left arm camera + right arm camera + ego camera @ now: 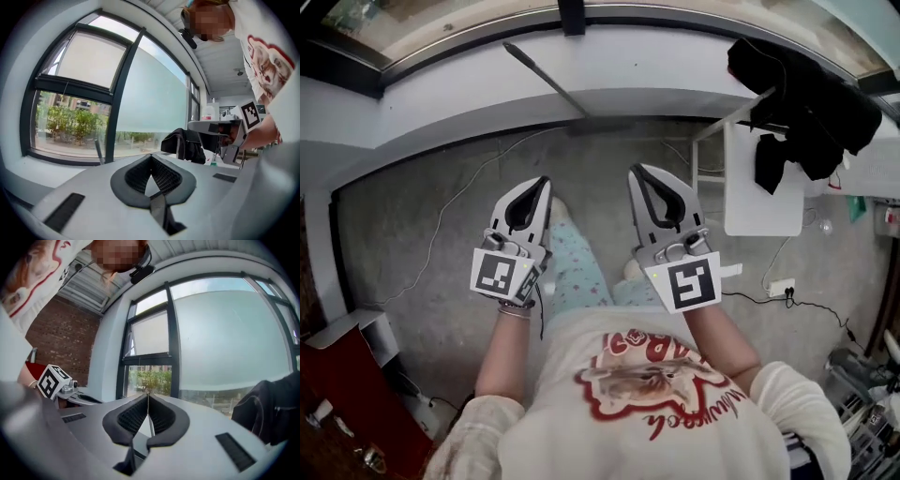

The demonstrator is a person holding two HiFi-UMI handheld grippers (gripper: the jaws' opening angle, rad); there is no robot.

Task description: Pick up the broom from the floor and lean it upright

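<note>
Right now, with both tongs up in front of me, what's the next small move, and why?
Probably just lower them and stop. The left tongs and right tongs are shut on nothing, no broom lies on the visible floor, and a thin dark pole, likely its handle, already leans against the window ledge.
</note>
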